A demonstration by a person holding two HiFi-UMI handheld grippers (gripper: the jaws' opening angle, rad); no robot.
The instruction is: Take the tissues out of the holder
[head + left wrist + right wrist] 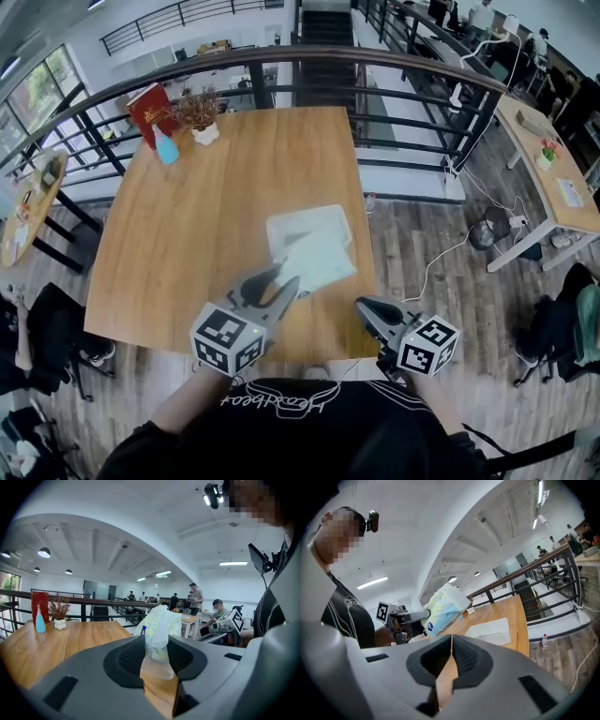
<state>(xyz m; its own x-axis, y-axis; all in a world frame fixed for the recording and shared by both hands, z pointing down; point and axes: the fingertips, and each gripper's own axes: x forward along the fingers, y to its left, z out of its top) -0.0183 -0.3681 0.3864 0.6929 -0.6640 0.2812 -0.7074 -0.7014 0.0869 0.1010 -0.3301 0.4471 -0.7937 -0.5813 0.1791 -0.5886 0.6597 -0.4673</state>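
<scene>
wooden table beside a railing. my left gripper is clamped on one end of the tissue pack, held in the air just over the white holder on the table. my right gripper, near the table edge, has its jaws pressed together on nothing.

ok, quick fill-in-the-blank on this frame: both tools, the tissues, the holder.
1. The left tool grips the ____, lifted off the wood.
2. The right tool has its jaws ____, with nothing between them.
3. The white holder rests on the ____.
Missing words: tissue pack; shut; table.
</scene>
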